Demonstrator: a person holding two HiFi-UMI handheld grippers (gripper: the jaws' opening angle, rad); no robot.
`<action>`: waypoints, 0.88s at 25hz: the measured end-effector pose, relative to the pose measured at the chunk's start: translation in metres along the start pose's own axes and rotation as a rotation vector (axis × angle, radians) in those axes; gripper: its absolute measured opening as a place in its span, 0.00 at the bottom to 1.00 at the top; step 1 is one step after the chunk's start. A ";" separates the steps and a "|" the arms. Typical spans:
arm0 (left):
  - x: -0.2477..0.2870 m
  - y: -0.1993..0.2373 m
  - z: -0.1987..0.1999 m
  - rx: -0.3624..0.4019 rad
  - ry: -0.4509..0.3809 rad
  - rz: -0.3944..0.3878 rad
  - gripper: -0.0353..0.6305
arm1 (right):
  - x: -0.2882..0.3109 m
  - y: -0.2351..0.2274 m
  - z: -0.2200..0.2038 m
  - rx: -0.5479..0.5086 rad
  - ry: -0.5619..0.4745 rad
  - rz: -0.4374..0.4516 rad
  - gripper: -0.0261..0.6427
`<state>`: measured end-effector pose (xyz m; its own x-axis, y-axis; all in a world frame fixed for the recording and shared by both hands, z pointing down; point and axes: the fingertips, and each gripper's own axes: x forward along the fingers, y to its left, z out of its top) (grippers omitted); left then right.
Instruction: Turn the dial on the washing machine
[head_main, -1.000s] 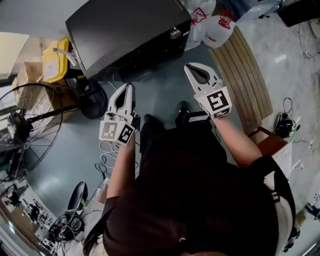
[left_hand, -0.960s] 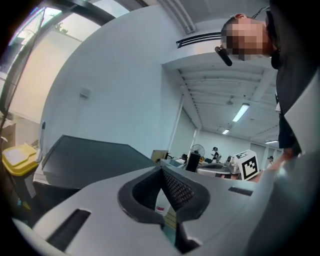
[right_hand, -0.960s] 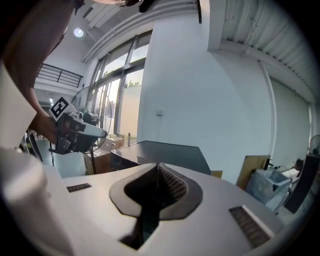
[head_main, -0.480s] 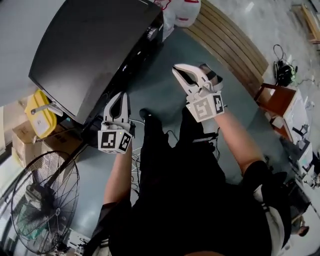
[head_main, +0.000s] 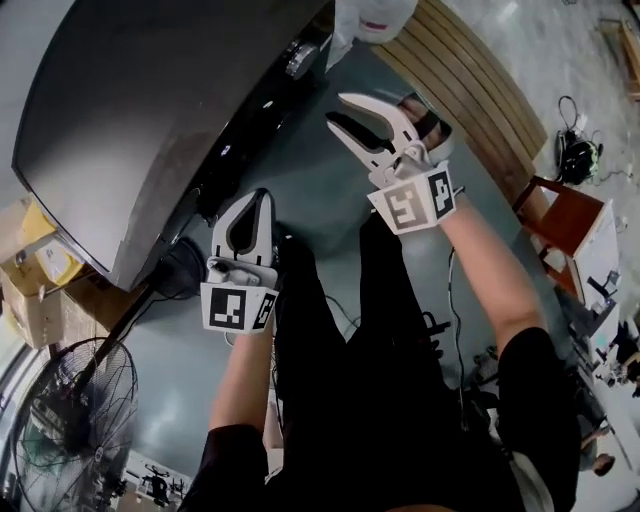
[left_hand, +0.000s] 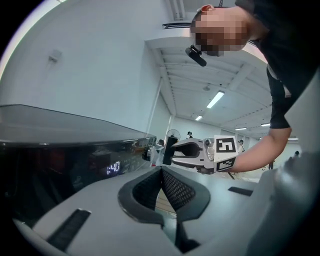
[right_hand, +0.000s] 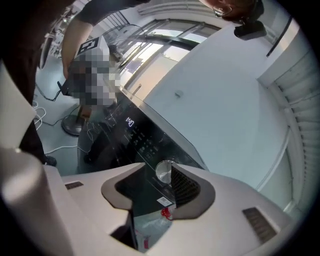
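Hovering short of the washing machine dial with the right fingers spread

A person stands over the front of a dark-topped washing machine (head_main: 150, 120) on a grey floor (head_main: 305, 170), with a gripper in each hand, both held out toward the machine.

The right gripper (head_main: 335, 108) is rolled onto its side, and its fingers (head_main: 372, 108) are released. They have just been opening, and they grasp nothing. In the right gripper view the round silver dial (right_hand: 164, 171) shows in the gap between them, close by the ribbed pad of the right-hand finger. It sits on the glossy black control panel. The head view shows the dial at the far end of the machine's front edge, near the corner, with open floor between it and the fingertips, so no pad presses on it.

The left gripper (head_main: 260, 200) hangs lower and nearer the person, just off the machine's front edge toward its near end. Its fingers are clenched tip to tip with nothing between them. In the left gripper view a lit display (left_hand: 113, 167) glows on the panel, with the right gripper beyond it.

Past the dial's corner of the machine a white plastic bag (head_main: 372, 15) with red print rests beside a run of wooden slats (head_main: 470, 90). A standing fan (head_main: 70, 420) is on the floor off the machine's near corner.
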<state>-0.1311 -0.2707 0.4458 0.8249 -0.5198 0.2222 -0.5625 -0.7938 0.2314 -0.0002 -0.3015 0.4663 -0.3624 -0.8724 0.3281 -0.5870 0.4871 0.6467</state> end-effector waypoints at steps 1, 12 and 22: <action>0.004 0.001 -0.004 0.009 -0.005 -0.005 0.08 | 0.006 0.001 -0.002 -0.040 -0.011 0.005 0.30; 0.044 0.021 -0.026 0.020 -0.076 -0.016 0.08 | 0.068 -0.009 -0.029 -0.359 -0.062 -0.055 0.44; 0.053 0.004 -0.046 -0.013 -0.089 -0.069 0.08 | 0.083 -0.014 -0.015 -0.698 -0.119 -0.127 0.46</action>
<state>-0.0924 -0.2864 0.5017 0.8631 -0.4906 0.1202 -0.5044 -0.8247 0.2560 -0.0112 -0.3810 0.4949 -0.4213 -0.8909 0.1696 -0.0444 0.2070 0.9773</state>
